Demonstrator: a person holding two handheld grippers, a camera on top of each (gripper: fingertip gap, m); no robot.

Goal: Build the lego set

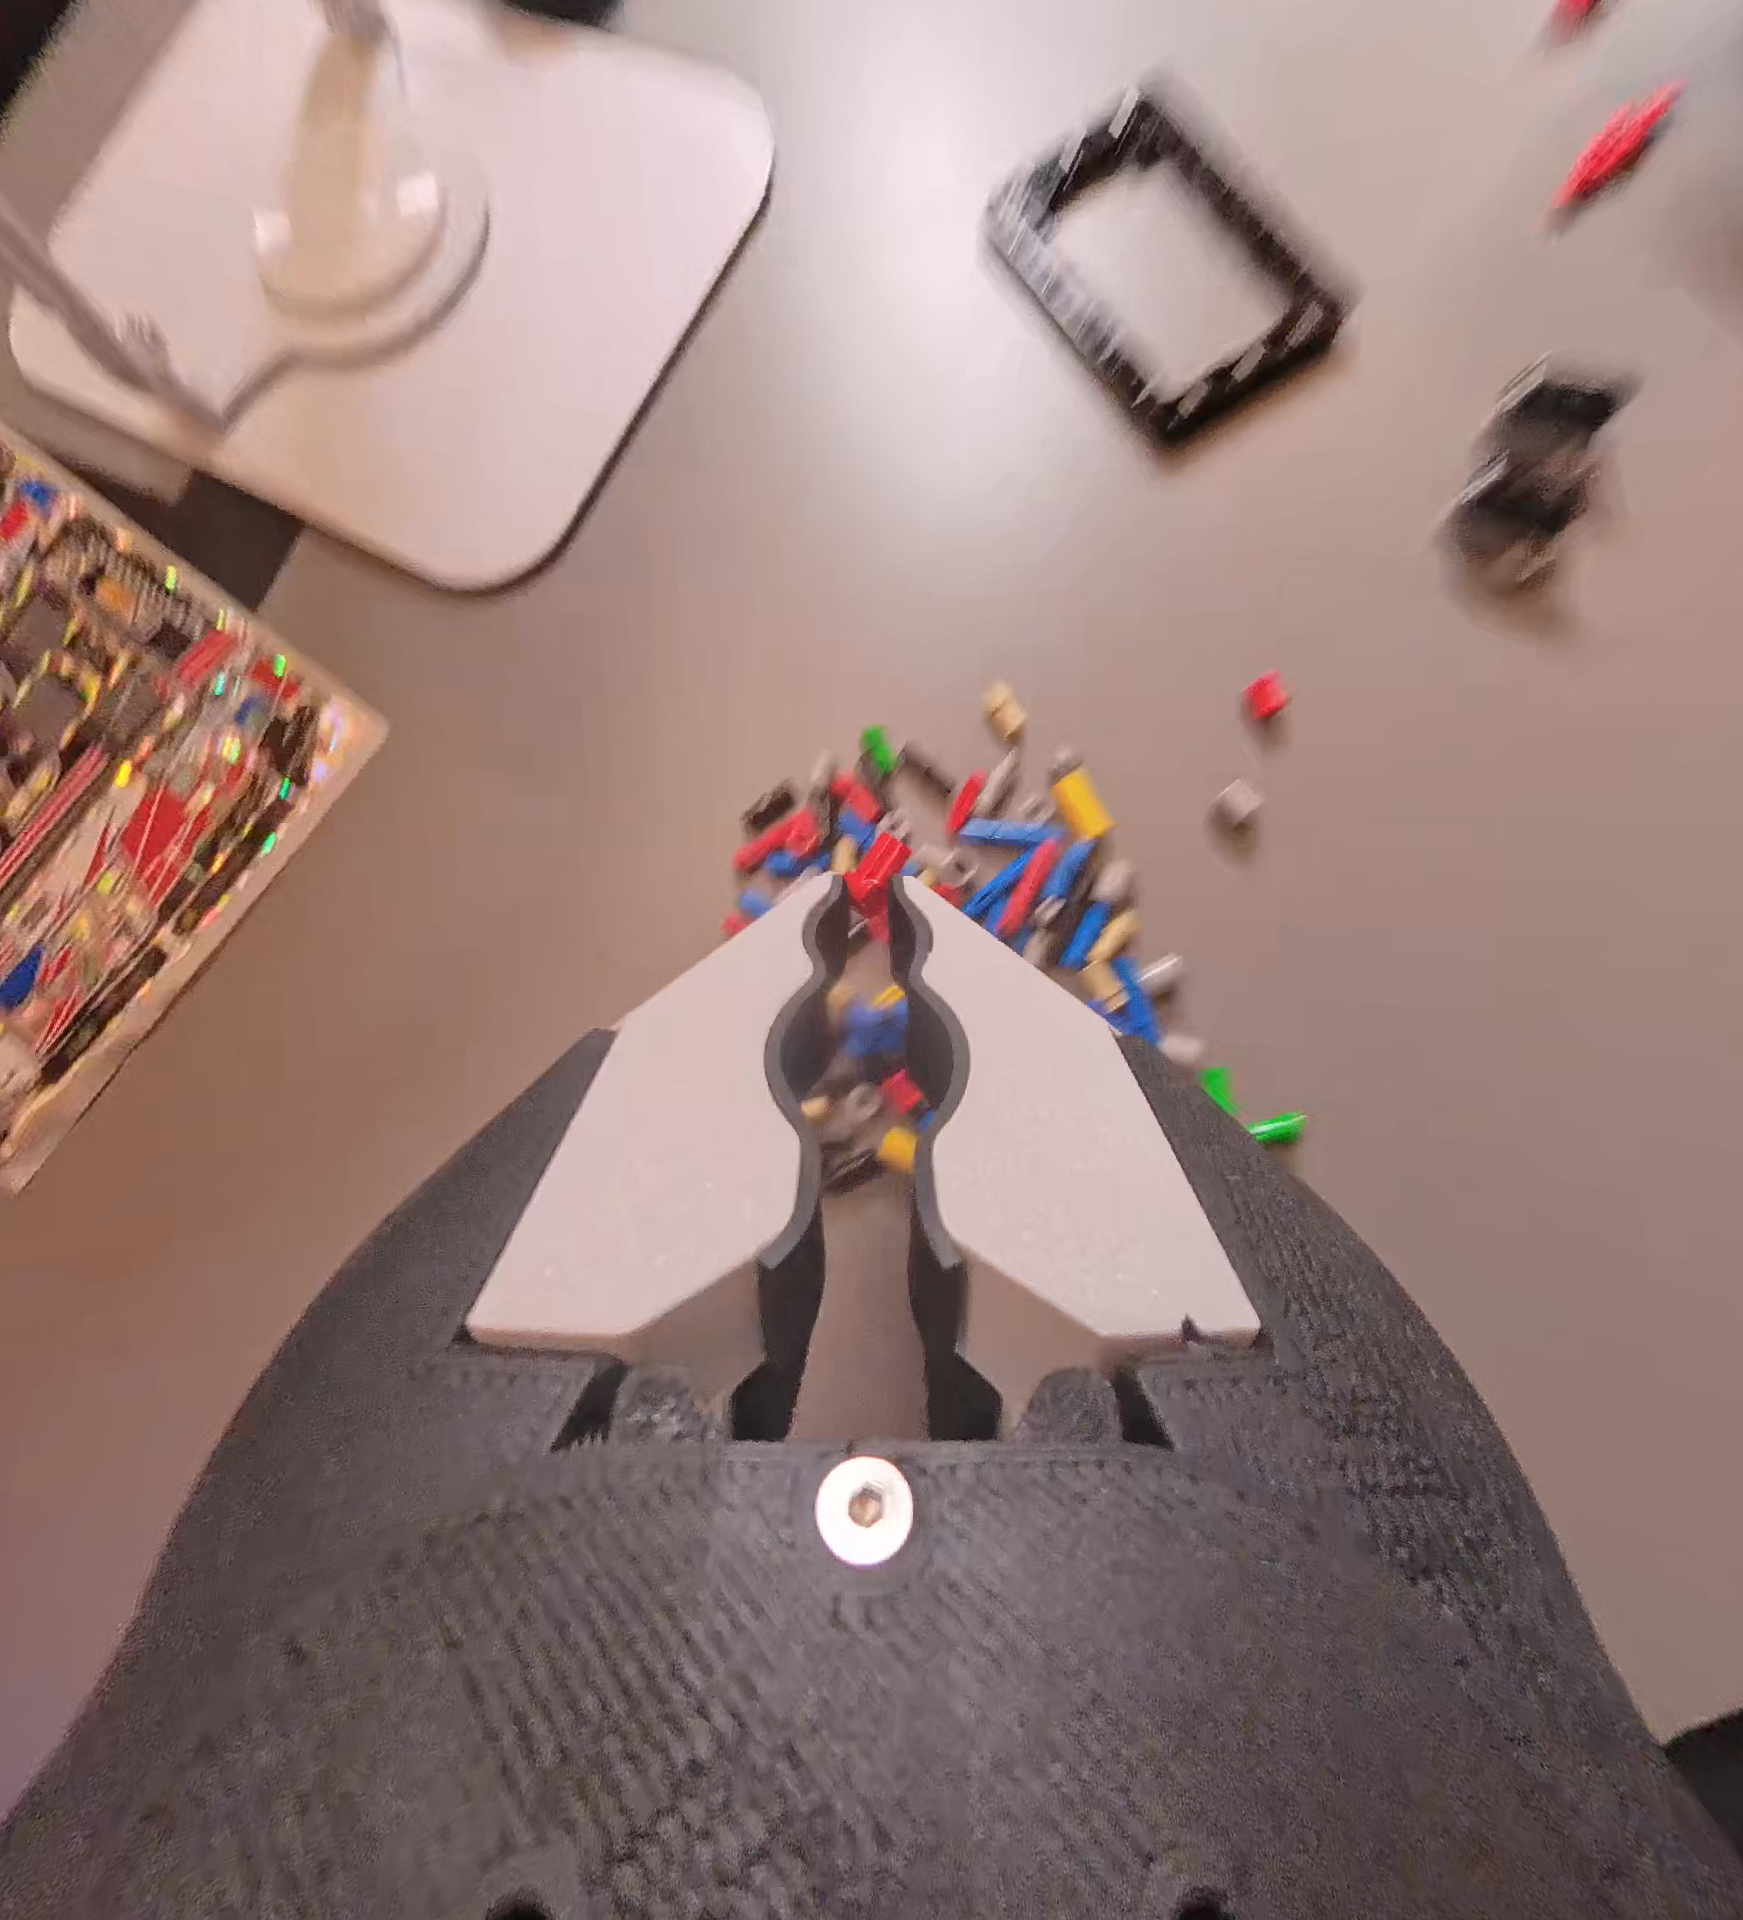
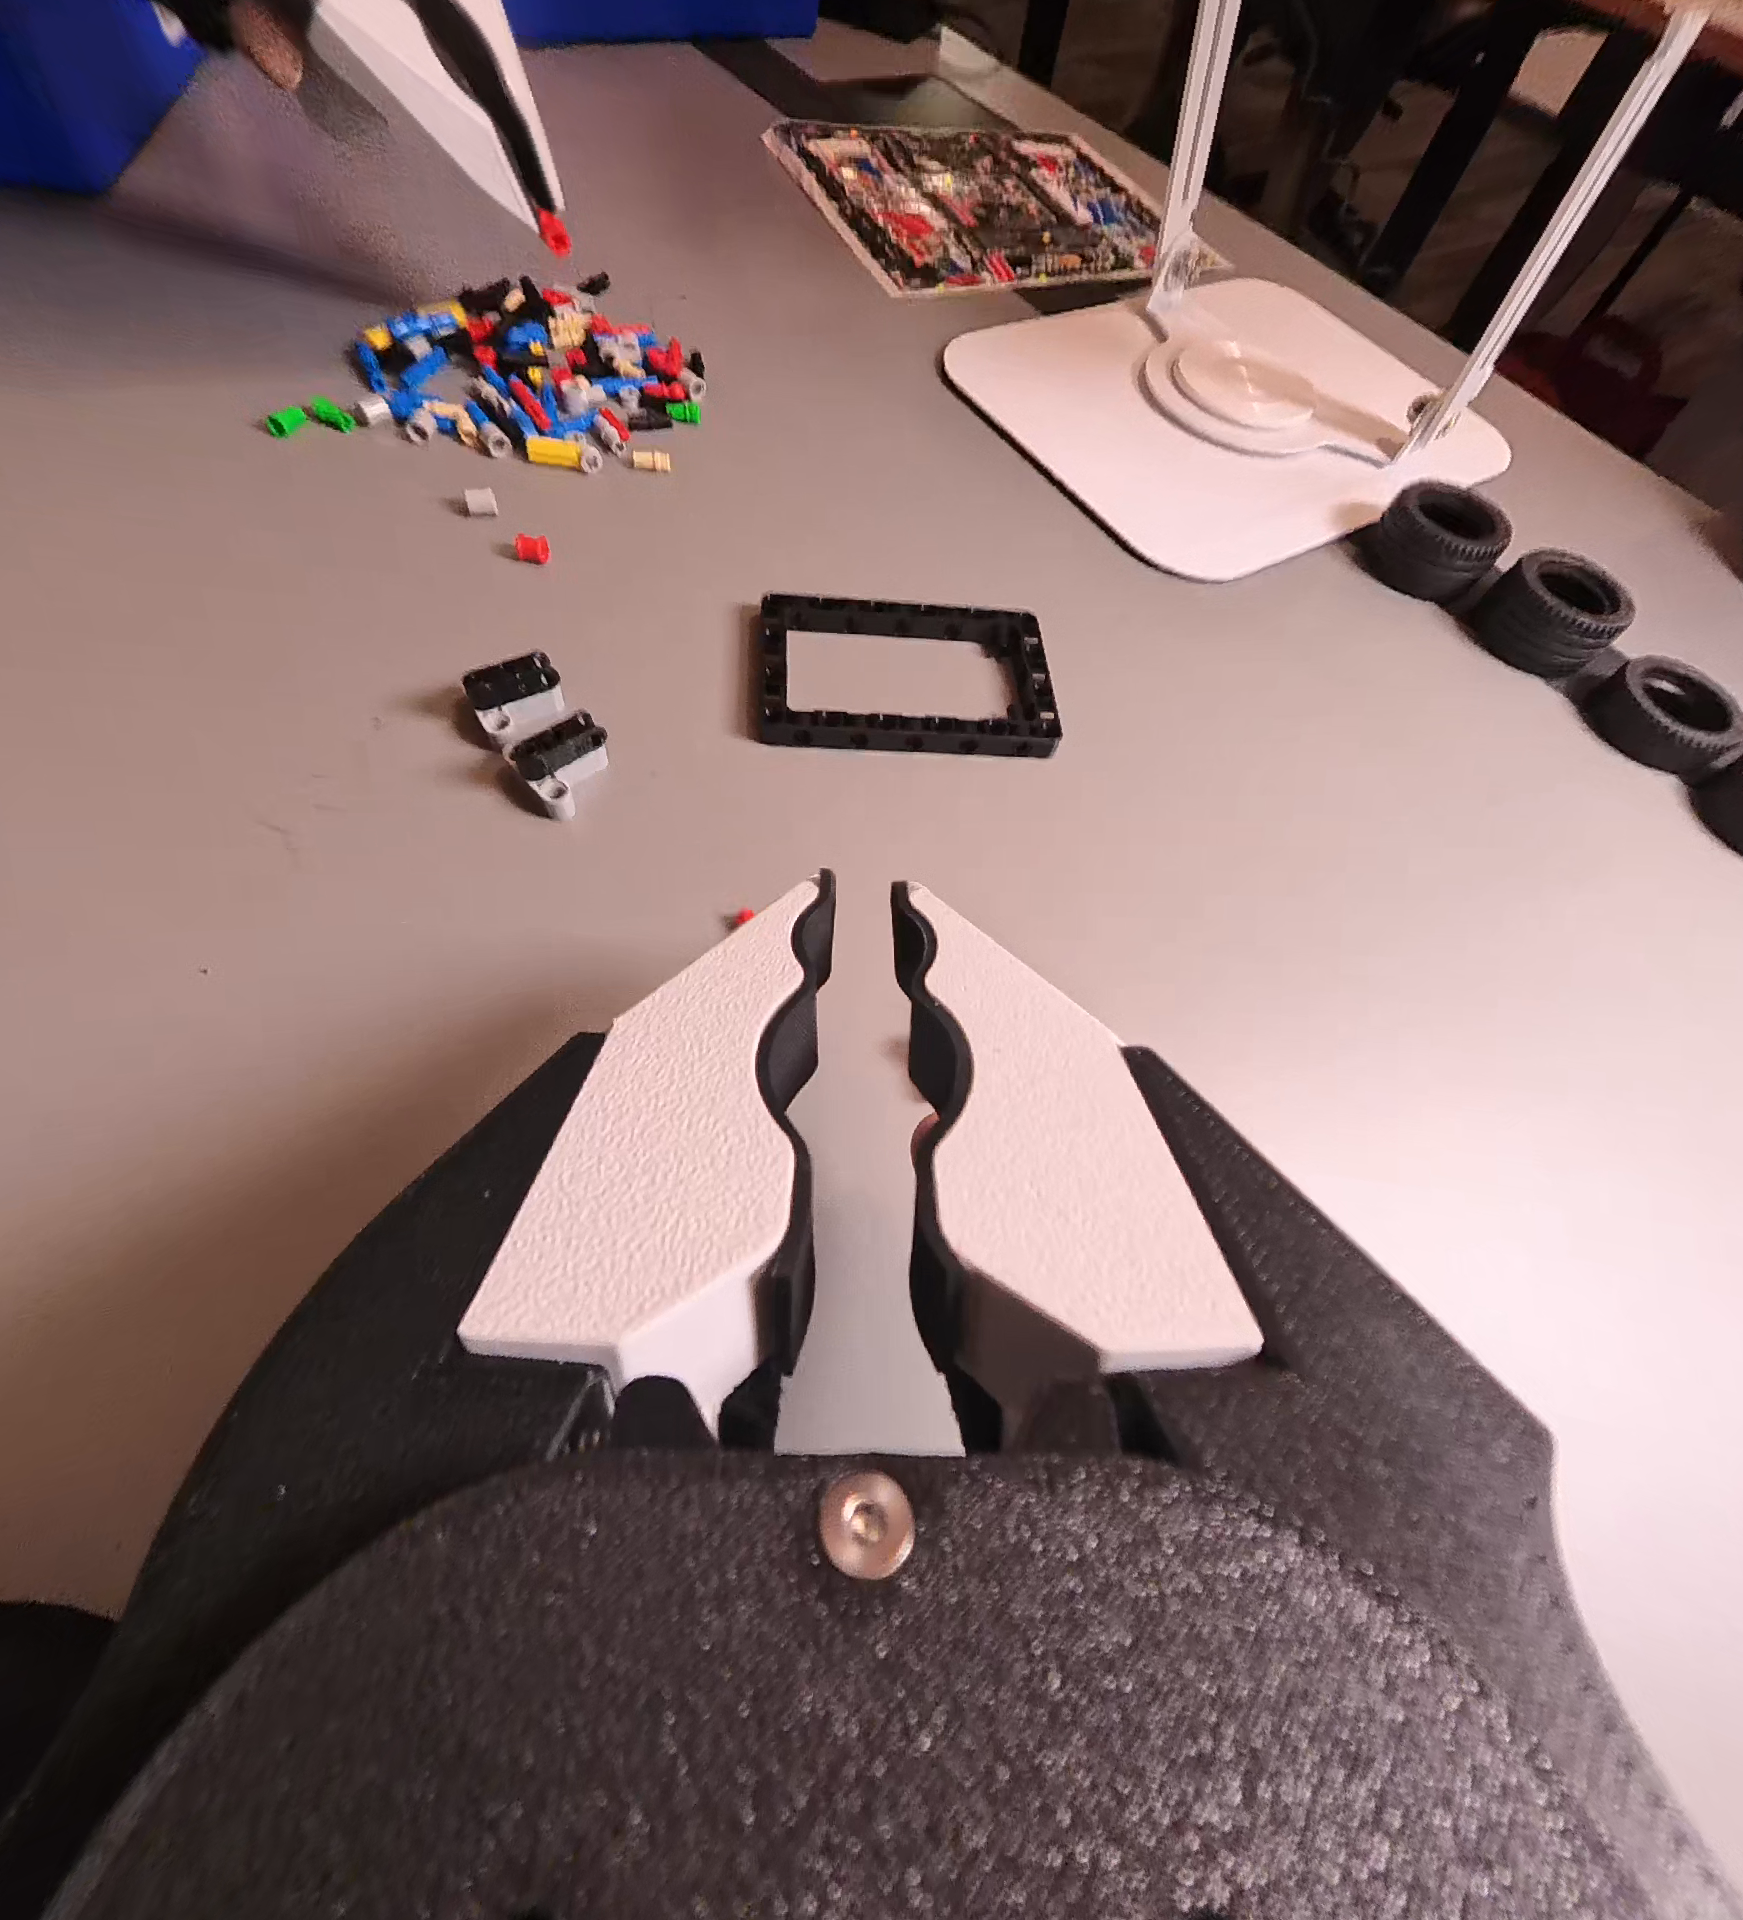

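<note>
My left gripper (image 1: 872,881) is shut on a small red lego pin (image 1: 877,868) and holds it above a pile of small coloured lego pieces (image 1: 1033,904). In the right wrist view the left gripper (image 2: 550,213) shows at the top left with the red pin (image 2: 555,234) at its tips, above the pile (image 2: 534,369). A black rectangular lego frame (image 2: 908,670) lies flat mid-table; it also shows blurred in the left wrist view (image 1: 1168,265). Two black and grey sub-assemblies (image 2: 534,727) lie left of the frame. My right gripper (image 2: 862,883) is slightly open and empty, low over the table, short of the frame.
A white lamp base (image 2: 1231,436) with clear posts stands at the back right. An instruction booklet (image 2: 981,203) lies behind it. Several black tyres (image 2: 1563,613) line the right side. Loose grey (image 2: 479,503) and red (image 2: 531,548) pieces lie near the pile. A blue bin (image 2: 25,94) stands far left.
</note>
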